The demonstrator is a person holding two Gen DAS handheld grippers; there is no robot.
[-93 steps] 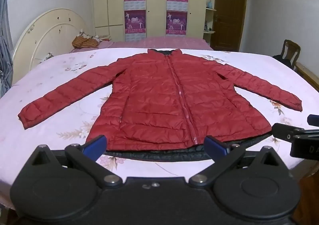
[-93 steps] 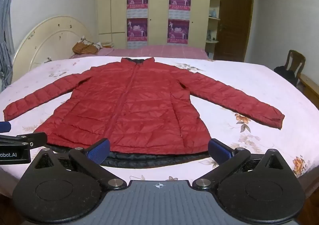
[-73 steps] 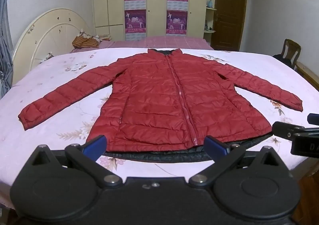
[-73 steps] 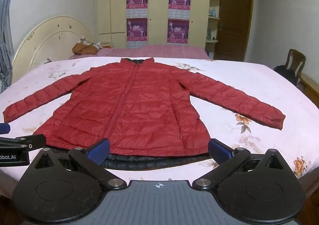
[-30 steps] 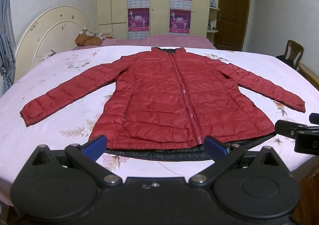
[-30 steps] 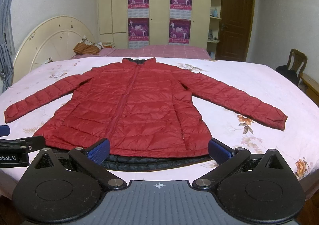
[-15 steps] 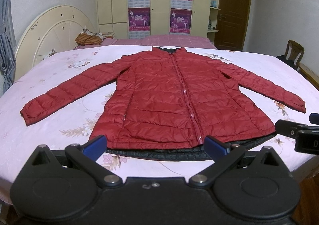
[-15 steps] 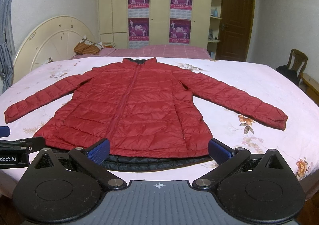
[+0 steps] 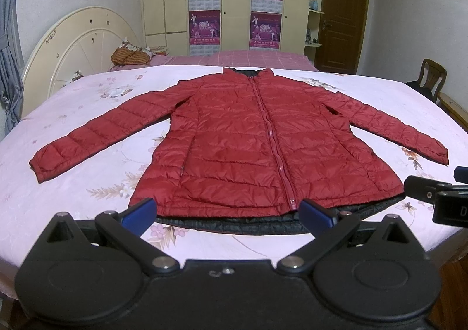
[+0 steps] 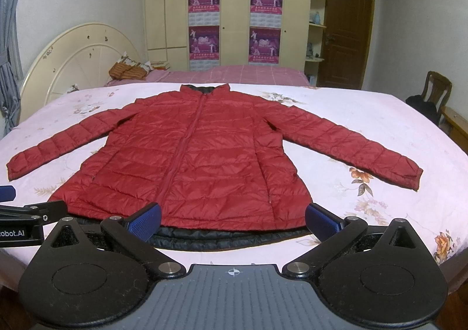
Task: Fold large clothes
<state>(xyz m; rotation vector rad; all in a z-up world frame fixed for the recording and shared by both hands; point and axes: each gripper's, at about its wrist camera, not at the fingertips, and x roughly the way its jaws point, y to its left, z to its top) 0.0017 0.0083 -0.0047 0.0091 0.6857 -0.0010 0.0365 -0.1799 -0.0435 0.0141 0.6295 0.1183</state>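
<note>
Jacket [image 9: 257, 143] lies flat, zipped, sleeves spread on the bed [image 9: 87, 183], ready for folding, so I hold left gripper [image 9: 228, 211] and right gripper [image 10: 234, 219] spread wide, empty, short of its hem.

red jacket [image 9: 257, 148]: flat, zipped, sleeves spread, on pink floral bed [image 9: 87, 183] | left gripper [image 9: 228, 214]: blue pads wide apart, empty, above the dark hem | right gripper [image 9: 438, 195]: partly visible at right edge, beside hem corner

Both tongs [image 9: 228, 214] [image 10: 233, 220] are black linkages with silver pivot screws and blue fingertips [image 10: 144, 220].
</note>
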